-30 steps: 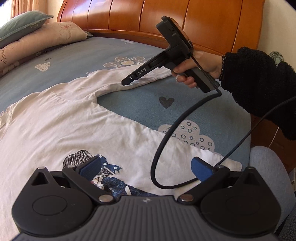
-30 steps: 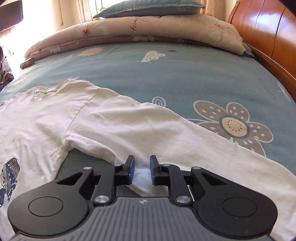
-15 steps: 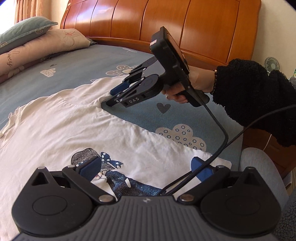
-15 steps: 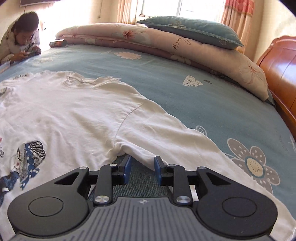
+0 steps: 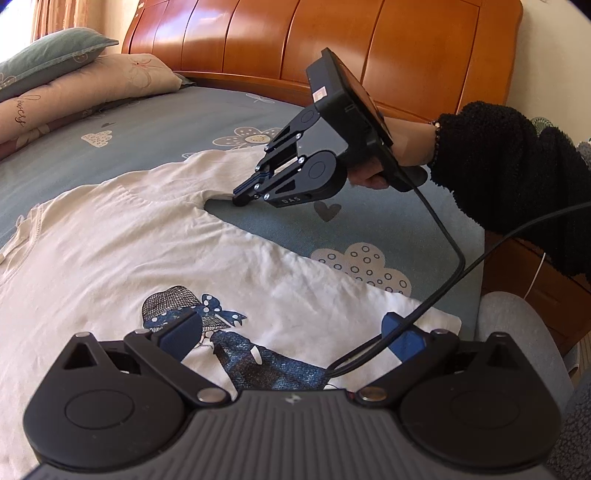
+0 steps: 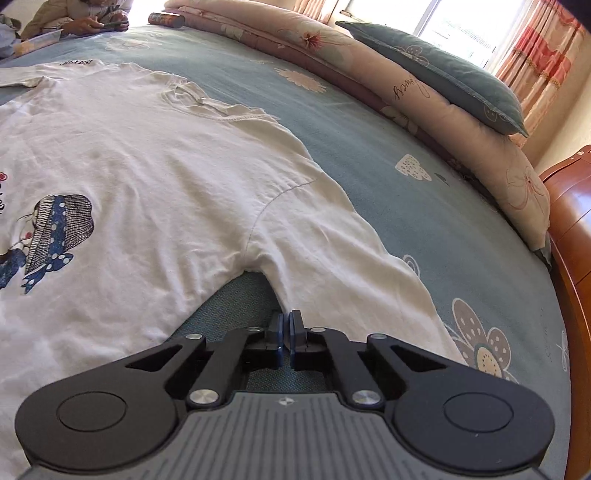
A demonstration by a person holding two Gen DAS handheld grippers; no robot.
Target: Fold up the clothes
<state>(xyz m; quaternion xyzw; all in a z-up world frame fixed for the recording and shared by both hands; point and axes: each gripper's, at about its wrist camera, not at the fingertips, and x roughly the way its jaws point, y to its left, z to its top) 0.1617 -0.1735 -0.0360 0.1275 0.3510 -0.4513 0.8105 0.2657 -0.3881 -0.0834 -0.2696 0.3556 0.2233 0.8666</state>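
Note:
A white long-sleeved shirt (image 5: 110, 251) with a blue girl print (image 5: 207, 317) lies flat on the blue bed sheet (image 5: 155, 129). My left gripper (image 5: 290, 328) hovers open above the shirt's lower part, near the print. My right gripper (image 5: 240, 197) is held by a hand in a black fleece sleeve and points down at the armpit. In the right wrist view its pads (image 6: 275, 332) are shut on the lower edge of the shirt's sleeve (image 6: 332, 266), just beside the armpit. The right gripper's black cable (image 5: 443, 266) runs across my left gripper's right finger.
An orange wooden headboard (image 5: 332, 48) borders the bed. A folded pink quilt (image 6: 461, 136) and a blue-grey pillow (image 6: 443, 74) lie along the far side. A person (image 6: 74, 18) sits at the far corner beside a dark can (image 6: 166, 18). A grey-clad knee (image 5: 517, 332) is at the bed's edge.
The right gripper swung from the sleeve toward the armpit, dropped to the cloth and went from slightly open to shut. The left gripper stayed open and shifted little.

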